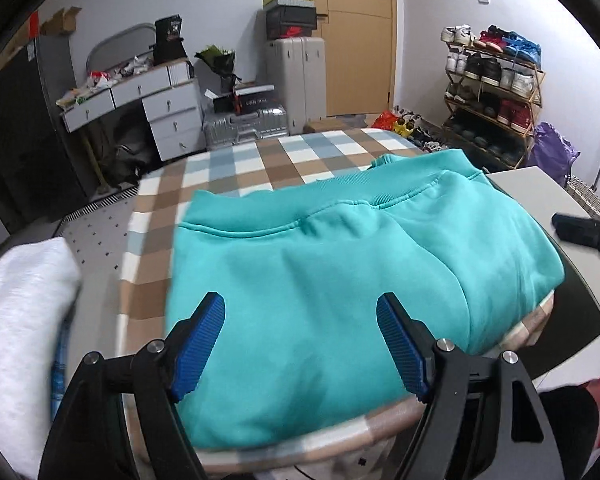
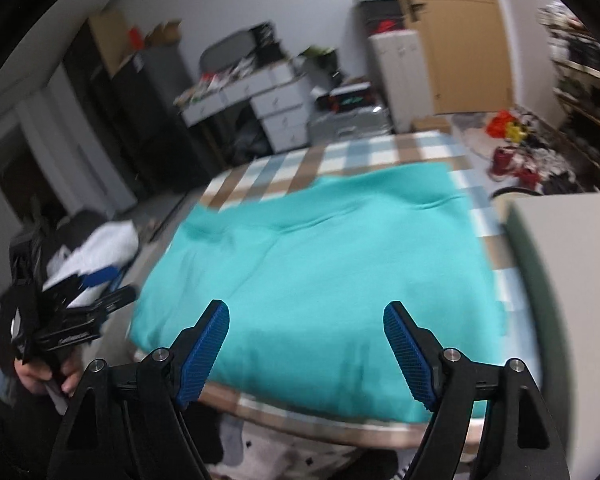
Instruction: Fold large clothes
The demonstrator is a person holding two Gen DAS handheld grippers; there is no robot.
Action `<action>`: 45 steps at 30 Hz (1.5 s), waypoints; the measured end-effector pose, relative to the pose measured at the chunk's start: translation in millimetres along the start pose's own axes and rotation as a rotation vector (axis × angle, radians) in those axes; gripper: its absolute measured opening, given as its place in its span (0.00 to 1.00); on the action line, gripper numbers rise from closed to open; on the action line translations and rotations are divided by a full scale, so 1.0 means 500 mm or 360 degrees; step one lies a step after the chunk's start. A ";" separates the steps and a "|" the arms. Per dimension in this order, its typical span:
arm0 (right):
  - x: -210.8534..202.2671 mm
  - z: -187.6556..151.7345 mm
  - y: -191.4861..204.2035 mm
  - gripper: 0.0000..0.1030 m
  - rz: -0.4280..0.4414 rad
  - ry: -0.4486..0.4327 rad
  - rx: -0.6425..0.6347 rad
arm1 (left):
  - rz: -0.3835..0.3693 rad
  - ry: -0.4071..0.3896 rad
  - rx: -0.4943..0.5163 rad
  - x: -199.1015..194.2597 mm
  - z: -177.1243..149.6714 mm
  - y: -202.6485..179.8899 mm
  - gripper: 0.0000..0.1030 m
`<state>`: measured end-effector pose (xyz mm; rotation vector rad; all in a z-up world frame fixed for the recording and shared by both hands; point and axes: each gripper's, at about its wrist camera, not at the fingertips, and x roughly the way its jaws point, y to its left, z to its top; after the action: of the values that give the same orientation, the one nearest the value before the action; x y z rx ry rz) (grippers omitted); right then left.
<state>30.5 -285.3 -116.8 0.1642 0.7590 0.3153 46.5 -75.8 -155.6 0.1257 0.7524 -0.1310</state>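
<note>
Item: teal sweatshirt (image 1: 340, 264), folded into a thick rectangle, ribbed hem band on top at the far side. It lies flat on my checked bed cover (image 1: 236, 168), close to the near edge of the bed.

My left tongs (image 1: 300, 344): released, blue pads spread wide, nothing between them, held above the near edge of the sweatshirt and apart from the cloth.

My right tongs (image 2: 306, 350): likewise released and empty, pads wide, above the sweatshirt's near edge. The right view is blurred. In it my left hand (image 2: 46, 372) shows to the left of the sweatshirt, gripping the black handle of the other tool.

Left of the sweatshirt: a pale grey garment (image 1: 24, 320), bunched, off the bed's edge.

Right of the sweatshirt: a grey desk (image 1: 540, 200) with a dark surface nearer me; the sweatshirt's right end is just beside it.

Beyond the sweatshirt, past the bed's far end: white drawer unit (image 1: 168, 116) with clutter on top, silver suitcase (image 1: 244, 124) lying flat, upright pale suitcase (image 1: 296, 80) bearing stacked shoe boxes (image 1: 290, 14), wooden door (image 1: 356, 36).

Beyond and right of the sweatshirt: shoe rack (image 1: 496, 96), full; purple bag (image 1: 552, 152) beside it.
</note>
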 end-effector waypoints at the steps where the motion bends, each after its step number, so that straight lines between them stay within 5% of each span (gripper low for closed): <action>1: 0.015 -0.002 0.008 0.78 -0.0021 0.0017 -0.0017 | -0.0009 0.0012 -0.0004 0.014 -0.001 -0.002 0.73; 6: 0.147 -0.026 0.023 0.78 -0.0159 0.0279 -0.0071 | -0.0093 0.0178 -0.0060 0.063 -0.020 -0.006 0.73; 9: 0.200 -0.044 0.005 0.92 -0.0249 0.0423 -0.0038 | -0.0068 0.0357 -0.0081 0.101 -0.036 0.000 0.73; 12: 0.261 -0.054 -0.031 1.00 -0.0275 0.0572 0.0027 | -0.0103 0.0406 -0.0096 0.125 -0.032 0.011 0.73; 20: 0.267 -0.049 -0.039 1.00 -0.0293 0.0555 0.0017 | -0.0042 0.0402 -0.0046 0.117 -0.028 -0.001 0.81; 22: 0.237 -0.020 -0.032 0.88 -0.0231 0.0546 -0.0031 | -0.0088 0.0386 -0.0123 0.096 -0.031 0.011 0.81; 28: 0.152 0.151 -0.052 0.94 -0.0419 0.0301 -0.0341 | -0.0211 0.0305 -0.0357 0.034 -0.048 0.059 0.81; 32: 0.236 0.238 -0.056 0.92 -0.0492 0.0461 -0.0666 | -0.0227 0.0322 -0.0407 0.030 -0.047 0.070 0.81; 37: 0.338 0.241 -0.007 0.90 -0.0414 0.0601 -0.1065 | -0.0208 0.0332 -0.0340 0.052 -0.040 0.062 0.81; 41: 0.402 0.250 -0.030 0.81 -0.0288 0.0748 -0.1004 | -0.0194 0.0364 -0.0165 0.069 -0.033 0.036 0.81; 43: 0.428 0.250 -0.045 0.63 -0.0241 0.0856 -0.0940 | -0.0177 0.0368 -0.0117 0.072 -0.033 0.024 0.81; 45: 0.436 0.250 -0.053 0.56 -0.0217 0.0909 -0.0896 | -0.0193 0.0388 -0.0117 0.075 -0.033 0.020 0.81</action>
<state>271.9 -240.3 -175.6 -0.5288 1.2056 0.4407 64.4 -66.1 -192.7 0.0261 1.0074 -0.2056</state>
